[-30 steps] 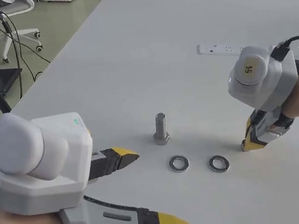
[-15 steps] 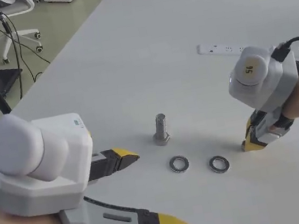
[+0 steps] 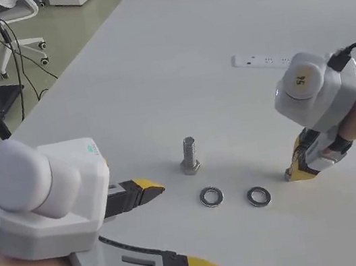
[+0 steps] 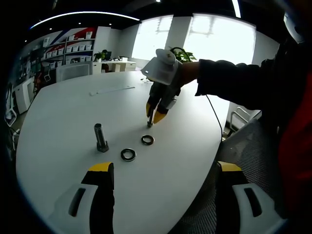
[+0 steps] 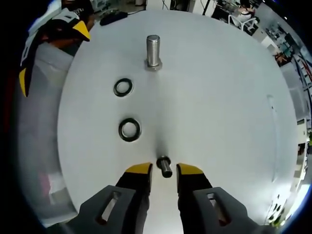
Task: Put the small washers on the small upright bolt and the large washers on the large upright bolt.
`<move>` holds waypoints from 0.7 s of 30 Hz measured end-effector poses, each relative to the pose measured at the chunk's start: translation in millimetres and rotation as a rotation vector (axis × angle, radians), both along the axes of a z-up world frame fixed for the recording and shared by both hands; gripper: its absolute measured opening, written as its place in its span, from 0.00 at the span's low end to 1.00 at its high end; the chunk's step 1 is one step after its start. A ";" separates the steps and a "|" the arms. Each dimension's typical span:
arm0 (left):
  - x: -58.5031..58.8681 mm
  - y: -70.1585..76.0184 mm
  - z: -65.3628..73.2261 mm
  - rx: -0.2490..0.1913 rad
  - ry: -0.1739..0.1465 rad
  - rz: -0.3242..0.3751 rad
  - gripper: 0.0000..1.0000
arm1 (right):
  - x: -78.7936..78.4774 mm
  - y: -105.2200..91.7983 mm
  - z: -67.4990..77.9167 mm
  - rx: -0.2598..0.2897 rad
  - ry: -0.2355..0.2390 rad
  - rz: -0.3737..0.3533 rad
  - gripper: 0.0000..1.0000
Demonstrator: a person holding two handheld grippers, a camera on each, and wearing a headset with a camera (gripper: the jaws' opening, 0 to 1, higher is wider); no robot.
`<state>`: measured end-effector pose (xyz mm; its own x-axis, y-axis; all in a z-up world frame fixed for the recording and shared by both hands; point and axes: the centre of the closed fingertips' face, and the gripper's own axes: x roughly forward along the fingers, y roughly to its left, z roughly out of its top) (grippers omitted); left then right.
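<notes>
1. Two claws work over the white table (image 3: 151,55). No washer sits on either bolt yet, so we judge the task to be at its very start.
2. The left gripper (image 3: 181,233) is spread wide and holds nothing. Both washers and the large bolt lie ahead of its jaws.
3. The right gripper (image 3: 298,171) has its jaws parted narrowly. Its top bears a yellow tag reading "15", and we can read no other writing.
4. The large bolt (image 3: 189,156) stands upright well ahead of the right claw, beyond both washers.
5. The near washer (image 5: 129,129) lies just ahead and left of the right claw's tips, with the far washer (image 5: 123,87) beyond it. We cannot tell their sizes apart.
6. The small bolt (image 5: 164,166) stands between the right claw's tips with a gap on each side. Next, we think that claw should back off without tipping the bolt, then pinch the near washer's rim.
</notes>
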<state>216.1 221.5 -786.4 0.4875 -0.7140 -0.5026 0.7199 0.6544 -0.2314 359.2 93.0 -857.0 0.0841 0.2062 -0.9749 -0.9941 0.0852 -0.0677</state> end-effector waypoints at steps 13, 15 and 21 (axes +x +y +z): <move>0.0 -0.1 1.1 -0.002 -0.003 -0.001 0.85 | -0.1 -6.4 5.5 0.010 -0.011 -0.024 0.26; 0.2 0.1 1.0 0.001 -0.004 -0.002 0.85 | -0.3 -8.5 6.7 0.011 -0.012 -0.029 0.27; 0.6 -0.6 1.6 0.000 -0.007 -0.004 0.86 | -1.9 -16.0 10.1 0.014 -0.021 -0.045 0.28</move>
